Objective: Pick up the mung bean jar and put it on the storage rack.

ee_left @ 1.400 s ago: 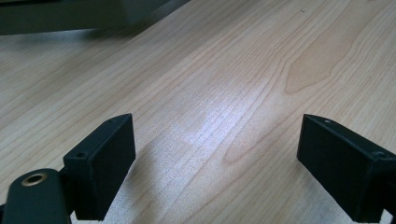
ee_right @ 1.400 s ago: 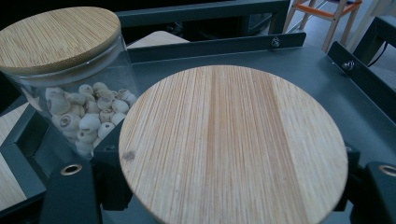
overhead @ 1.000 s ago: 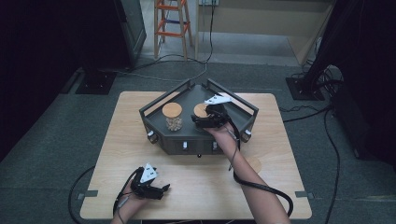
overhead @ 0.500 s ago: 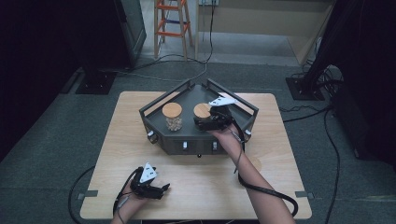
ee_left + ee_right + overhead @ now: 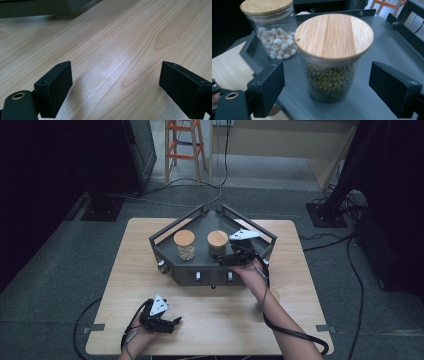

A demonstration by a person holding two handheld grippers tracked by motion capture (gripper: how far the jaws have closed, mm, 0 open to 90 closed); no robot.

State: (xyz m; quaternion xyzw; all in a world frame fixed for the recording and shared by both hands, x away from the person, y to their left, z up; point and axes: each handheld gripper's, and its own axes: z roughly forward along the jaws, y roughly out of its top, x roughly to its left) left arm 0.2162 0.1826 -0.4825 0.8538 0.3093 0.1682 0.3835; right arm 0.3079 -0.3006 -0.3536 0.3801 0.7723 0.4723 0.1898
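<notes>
Right gripper [image 5: 327, 87] has its jaws wide open w/ the green-bean jar [image 5: 332, 65] between them, prob to grab it; jar sits on the grey tray [image 5: 260, 236], right of the white-bean jar [image 5: 185, 245]. Left gripper [image 5: 162, 322] rests open on the near table [image 5: 225, 325], holding nothing

Left tongs [image 5: 115, 82] spread wide, low over bare wooden table [image 5: 130, 42]; grey base edge [image 5: 37, 8] at top.

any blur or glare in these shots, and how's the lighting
Right gripper view: the green-bean jar and white-seed jar look softly motion-blurred. Left gripper view: a pale sheen on the wooden table, jaws sharp. High view: table lit, surroundings dark.
</notes>
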